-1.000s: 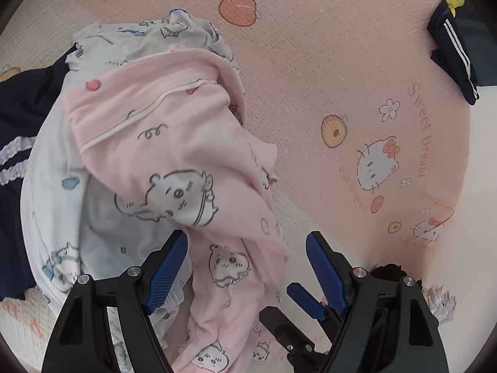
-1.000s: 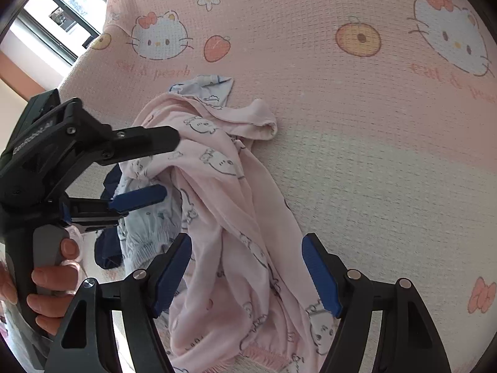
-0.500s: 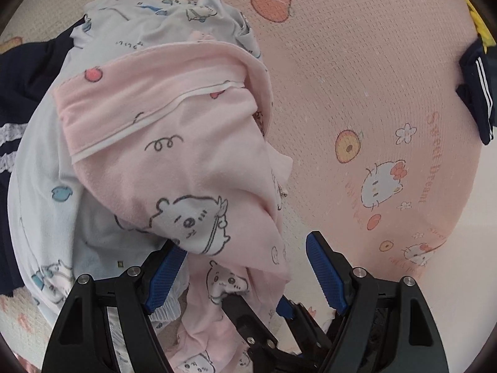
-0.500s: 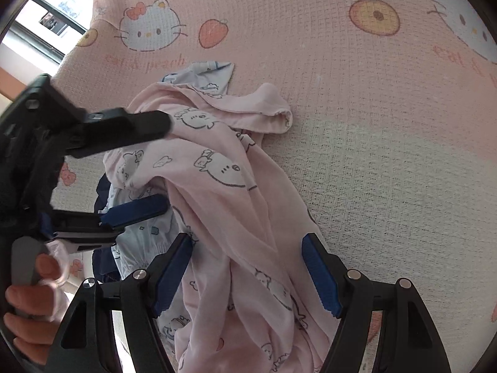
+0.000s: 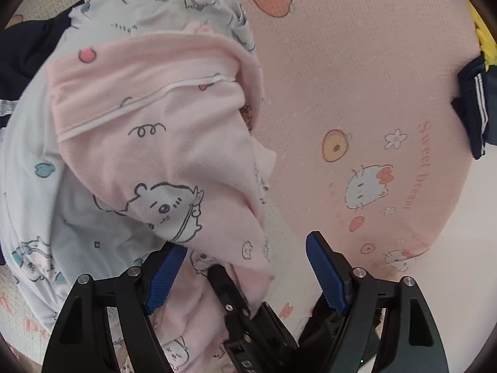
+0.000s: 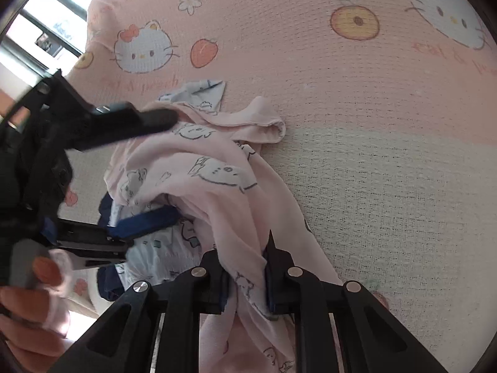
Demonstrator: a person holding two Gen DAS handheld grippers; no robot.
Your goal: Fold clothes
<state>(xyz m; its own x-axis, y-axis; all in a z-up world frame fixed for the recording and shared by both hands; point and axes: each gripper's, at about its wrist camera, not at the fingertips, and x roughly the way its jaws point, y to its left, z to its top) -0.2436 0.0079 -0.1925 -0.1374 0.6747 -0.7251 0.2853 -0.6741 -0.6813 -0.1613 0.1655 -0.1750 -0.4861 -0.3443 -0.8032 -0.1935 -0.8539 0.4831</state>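
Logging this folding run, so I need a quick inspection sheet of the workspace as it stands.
Surface: pink cartoon-print blanket, bare to the right of the pile.
Job's things: pink pyjama garment heaped on a pale blue printed garment.
Clutter: navy white-striped garment at the far right; more navy fabric at the left.
Grippers: left claw open over the pink hem; right claw shut on the pink garment.
Cables: nothing seen.
Surroundings: window beyond the blanket.

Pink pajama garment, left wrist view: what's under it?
Under the pink pajama garment lies a white printed garment, with a navy garment beneath that. How far either extends under the pink is covered.
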